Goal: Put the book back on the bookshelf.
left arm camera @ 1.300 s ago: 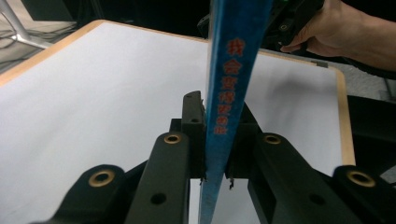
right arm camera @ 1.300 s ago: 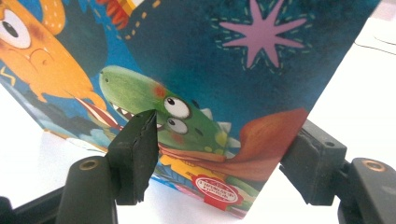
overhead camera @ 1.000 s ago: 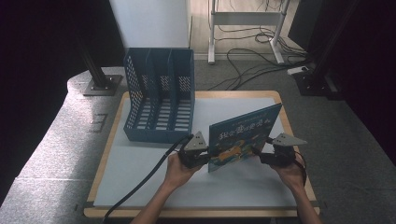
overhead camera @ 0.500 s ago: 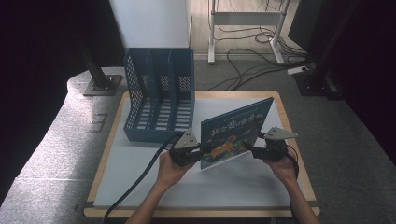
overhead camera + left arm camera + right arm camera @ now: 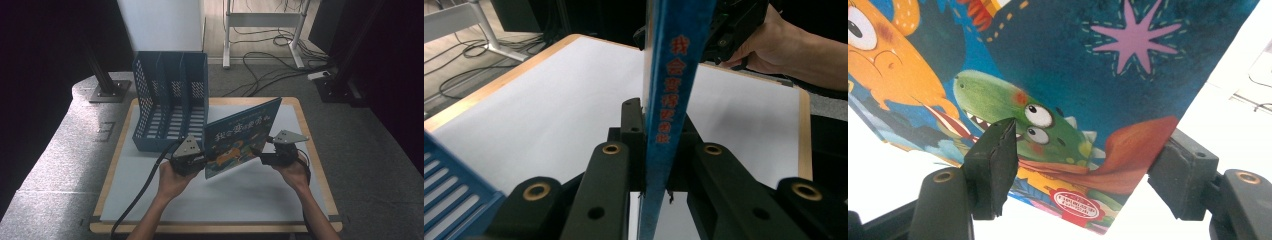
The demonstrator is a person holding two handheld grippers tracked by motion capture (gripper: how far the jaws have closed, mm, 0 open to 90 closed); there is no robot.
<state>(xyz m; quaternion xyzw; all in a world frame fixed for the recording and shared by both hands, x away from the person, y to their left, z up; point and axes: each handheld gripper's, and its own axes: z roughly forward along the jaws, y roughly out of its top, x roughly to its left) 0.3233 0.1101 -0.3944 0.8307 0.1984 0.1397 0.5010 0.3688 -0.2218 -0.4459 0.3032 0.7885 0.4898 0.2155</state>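
- I have a children's picture book (image 5: 240, 137) held up off the white table mat (image 5: 250, 195), standing on edge and tilted, its blue cover with the orange creature facing me in the high view.
- My left gripper (image 5: 192, 161) is clamped tight on the book's spine edge; in the left gripper view the blue spine (image 5: 671, 100) with red characters runs straight up between the two black jaws, which press on it from both sides.
- My right gripper (image 5: 267, 156) sits at the book's opposite, right-hand edge. In the right gripper view the jaws stand apart with the cover's lower corner (image 5: 1128, 160) between them; the right jaw meets the book's edge, while the left jaw lies against the green dinosaur picture. I cannot tell whether they actually pinch the book.
- The blue file organiser (image 5: 170, 100) stands on the mat's far left part, just beside the book's left end, its slots open towards me.
- The book hangs over the mat's middle, between my two hands.
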